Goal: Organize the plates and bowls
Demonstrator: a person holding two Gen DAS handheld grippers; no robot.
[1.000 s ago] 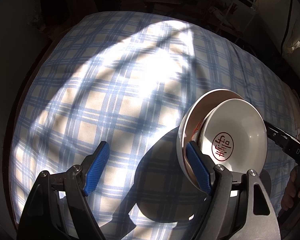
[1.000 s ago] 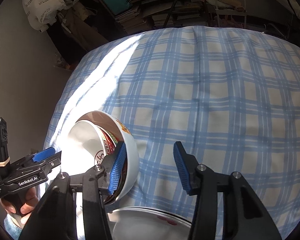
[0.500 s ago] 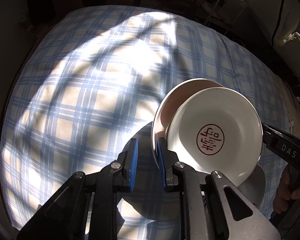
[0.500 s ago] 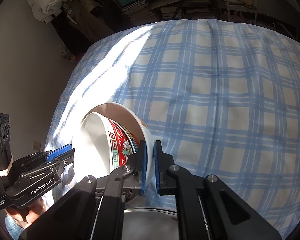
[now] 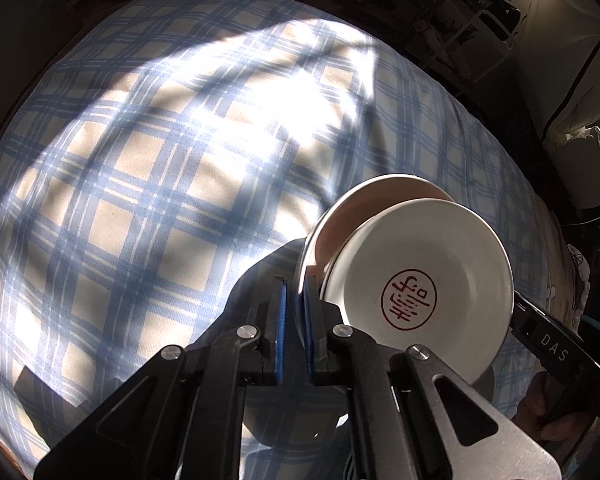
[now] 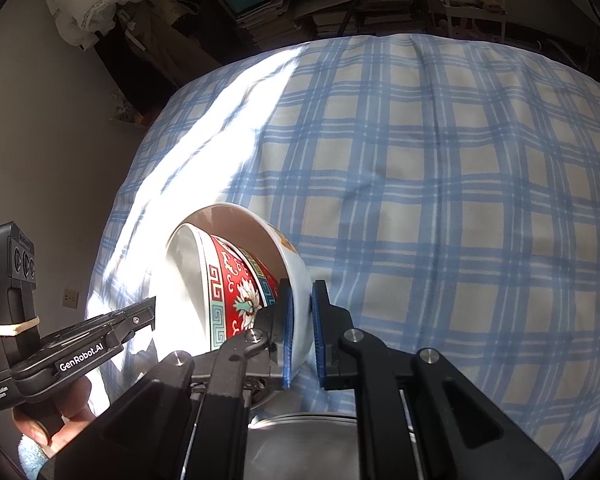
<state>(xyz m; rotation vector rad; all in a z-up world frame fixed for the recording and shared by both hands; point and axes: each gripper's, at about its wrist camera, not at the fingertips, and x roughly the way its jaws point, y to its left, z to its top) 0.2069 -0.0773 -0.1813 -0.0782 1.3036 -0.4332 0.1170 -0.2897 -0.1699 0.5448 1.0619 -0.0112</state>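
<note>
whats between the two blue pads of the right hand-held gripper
The wall of the outer white bowl, near its rim. The right hand-held gripper pinches it, and the red patterned bowl nests inside. This shows in the right wrist view.

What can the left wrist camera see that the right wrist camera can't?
Only the left wrist view shows the red seal mark inside the inner bowl. Only the right wrist view shows that bowl's red flowered outside and the stacked books. Both show the white outer bowl, gripped by the left gripper and right gripper, over the blue plaid cloth.
</note>
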